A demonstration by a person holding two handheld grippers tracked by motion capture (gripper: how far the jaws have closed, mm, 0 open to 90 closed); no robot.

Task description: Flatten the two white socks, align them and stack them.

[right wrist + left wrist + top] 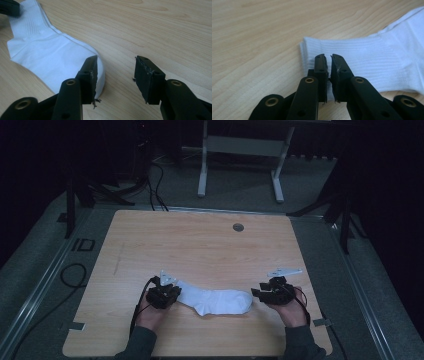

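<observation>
A white sock (pixel 215 301) lies flat on the wooden table (pixel 200 245) near its front edge, cuff to the left and toe to the right. My left gripper (pixel 172 292) is at the cuff end. In the left gripper view its jaws (pixel 329 60) stand nearly together, with a thin sliver of the ribbed cuff (pixel 374 60) between them. My right gripper (pixel 255 293) sits at the toe end, open. In the right gripper view (pixel 116 75) one jaw overlaps the toe of the sock (pixel 57 57) and the other is over bare wood.
A round cable hole (pixel 238 227) sits near the table's far edge. Beyond the table stands a white desk frame (pixel 240 150). Dark stands rise at both sides, and a cable (pixel 72 275) loops on the floor at left.
</observation>
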